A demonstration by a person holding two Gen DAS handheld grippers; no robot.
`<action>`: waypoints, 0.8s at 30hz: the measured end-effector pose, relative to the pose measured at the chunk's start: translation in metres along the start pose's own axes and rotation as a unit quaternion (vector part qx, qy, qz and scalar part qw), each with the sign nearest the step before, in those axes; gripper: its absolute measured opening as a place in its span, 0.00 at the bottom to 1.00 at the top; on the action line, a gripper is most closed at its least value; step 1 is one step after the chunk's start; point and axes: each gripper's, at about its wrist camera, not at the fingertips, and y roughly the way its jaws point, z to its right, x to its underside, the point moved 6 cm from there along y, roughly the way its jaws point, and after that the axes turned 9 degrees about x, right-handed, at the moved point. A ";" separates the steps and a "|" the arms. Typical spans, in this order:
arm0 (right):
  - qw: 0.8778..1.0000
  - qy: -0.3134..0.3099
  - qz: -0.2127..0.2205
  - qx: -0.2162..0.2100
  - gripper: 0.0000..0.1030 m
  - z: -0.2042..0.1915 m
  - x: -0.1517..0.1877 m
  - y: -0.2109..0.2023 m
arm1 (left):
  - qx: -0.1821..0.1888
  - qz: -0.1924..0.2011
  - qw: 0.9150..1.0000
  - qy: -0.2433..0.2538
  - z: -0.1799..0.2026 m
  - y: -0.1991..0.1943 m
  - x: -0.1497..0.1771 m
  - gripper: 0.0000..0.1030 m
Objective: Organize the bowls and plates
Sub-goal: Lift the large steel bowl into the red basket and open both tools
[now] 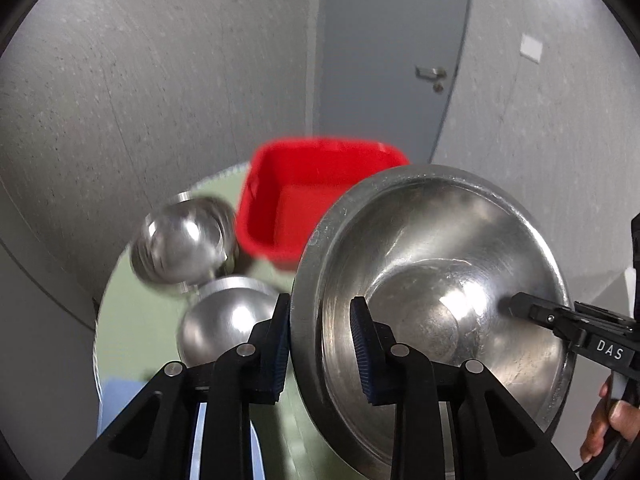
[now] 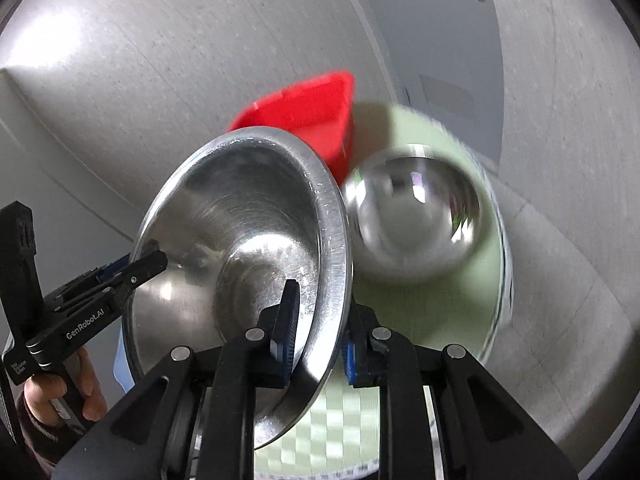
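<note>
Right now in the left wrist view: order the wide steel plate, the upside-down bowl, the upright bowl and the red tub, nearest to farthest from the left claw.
1. Wide steel plate: its rim sits between the left claw fingers, right of centre.
2. Upside-down bowl: just beyond the left finger, on the table.
3. Upright bowl: farther back, left.
4. Red tub: behind the plate, centre; close to the upright bowl in depth, likely farthest.
</note>
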 end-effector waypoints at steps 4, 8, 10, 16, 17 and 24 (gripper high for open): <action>1.000 -0.016 0.023 -0.001 0.18 -0.014 -0.046 0.004 | -0.011 0.027 1.000 -0.007 -0.015 0.007 -0.036 0.24; 0.999 -0.032 0.037 -0.001 0.18 -0.025 -0.092 0.021 | -0.023 0.037 0.999 -0.019 -0.033 0.027 -0.060 0.24; 0.999 -0.037 0.033 -0.005 0.18 -0.028 -0.112 0.036 | -0.023 0.031 0.999 -0.033 -0.046 0.044 -0.067 0.24; 0.999 -0.050 -0.003 -0.001 0.18 -0.032 -0.141 0.091 | -0.045 -0.009 0.997 -0.057 -0.080 0.104 -0.064 0.24; 0.999 -0.052 -0.009 -0.001 0.18 -0.033 -0.142 0.100 | -0.046 -0.016 0.997 -0.060 -0.086 0.113 -0.060 0.24; 0.996 -0.068 -0.044 0.019 0.18 -0.034 -0.141 0.145 | -0.047 -0.040 0.996 -0.065 -0.101 0.156 -0.060 0.24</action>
